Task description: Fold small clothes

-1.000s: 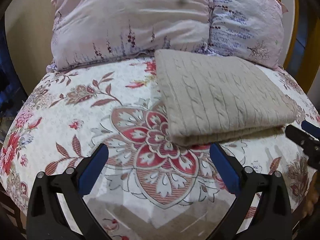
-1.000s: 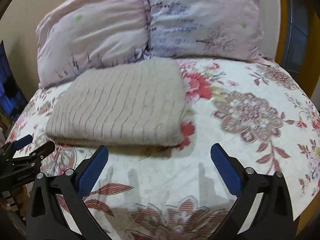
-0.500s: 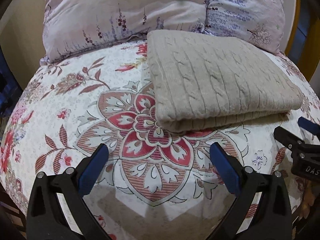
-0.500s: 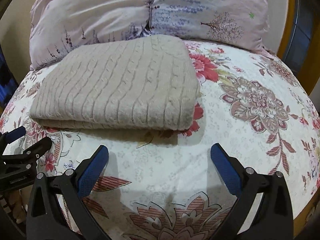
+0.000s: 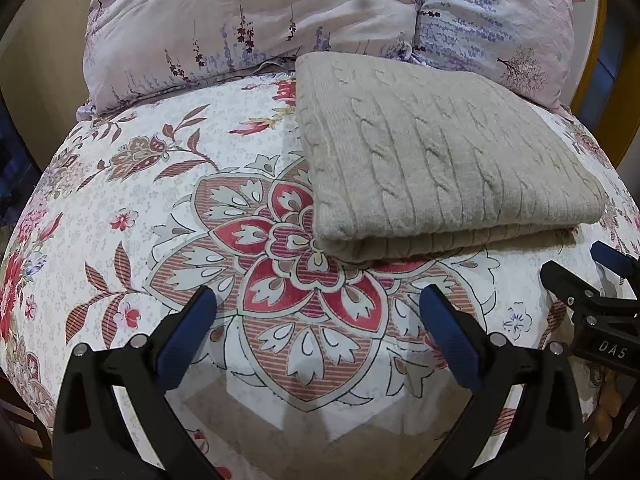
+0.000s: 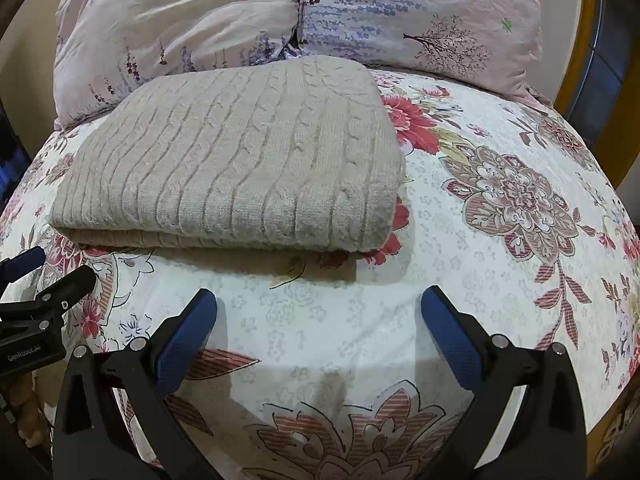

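Bed (image 5: pixel 132 184), floral sheet, fills both views. Two pillows (image 5: pixel 248 20) stand against the far end. The beige cable-knit sweater (image 5: pixel 432 168) lies flat on the sheet, already folded into a rectangle of at least two layers, its far edge touching or just beside the pillows (cannot tell which). Near folded edge faces both grippers.

Left gripper (image 5: pixel 316 312): jaws wide apart, empty, over bare sheet short of the sweater's near-left corner. Right gripper (image 6: pixel 318 308): jaws wide apart, empty, short of the near-right corner.

Judgement: fold looks near done; the step in hand is either one more fold or a tidy and lift. For another fold, each gripper should take a near corner, pinch all layers together, and carry both corners at an even pace so that the edges meet squarely. The thick knit will likely resist a shallow bite.

Room: open sheet left and right of the sweater and in front. Pillows close the far side. The bed edge falls away near the grippers.
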Demonstrator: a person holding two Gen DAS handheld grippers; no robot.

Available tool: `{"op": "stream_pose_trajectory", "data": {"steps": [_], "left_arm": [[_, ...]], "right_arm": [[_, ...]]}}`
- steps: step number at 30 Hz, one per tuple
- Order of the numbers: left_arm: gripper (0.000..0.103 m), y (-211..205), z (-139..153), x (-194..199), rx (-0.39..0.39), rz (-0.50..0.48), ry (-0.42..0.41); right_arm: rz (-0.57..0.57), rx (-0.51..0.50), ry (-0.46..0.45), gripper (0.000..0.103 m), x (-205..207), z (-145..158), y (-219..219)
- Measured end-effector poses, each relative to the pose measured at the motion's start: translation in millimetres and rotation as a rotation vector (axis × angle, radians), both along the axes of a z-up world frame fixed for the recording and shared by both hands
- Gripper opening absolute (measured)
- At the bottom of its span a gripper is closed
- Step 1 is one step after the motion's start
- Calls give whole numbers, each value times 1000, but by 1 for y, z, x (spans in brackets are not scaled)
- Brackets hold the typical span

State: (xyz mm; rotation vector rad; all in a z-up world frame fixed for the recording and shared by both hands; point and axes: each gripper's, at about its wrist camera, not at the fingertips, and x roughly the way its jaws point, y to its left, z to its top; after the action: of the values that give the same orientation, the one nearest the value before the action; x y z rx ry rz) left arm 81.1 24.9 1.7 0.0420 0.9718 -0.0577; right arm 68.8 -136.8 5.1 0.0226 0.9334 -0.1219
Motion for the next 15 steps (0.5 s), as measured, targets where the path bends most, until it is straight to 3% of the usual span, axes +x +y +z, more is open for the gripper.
{"op": "stream_pose_trajectory", "data": {"steps": [15], "left_arm": [[101,1,0,1,0,0,3]], "right_arm": [[-6,1,5,102,0,0,0]]}}
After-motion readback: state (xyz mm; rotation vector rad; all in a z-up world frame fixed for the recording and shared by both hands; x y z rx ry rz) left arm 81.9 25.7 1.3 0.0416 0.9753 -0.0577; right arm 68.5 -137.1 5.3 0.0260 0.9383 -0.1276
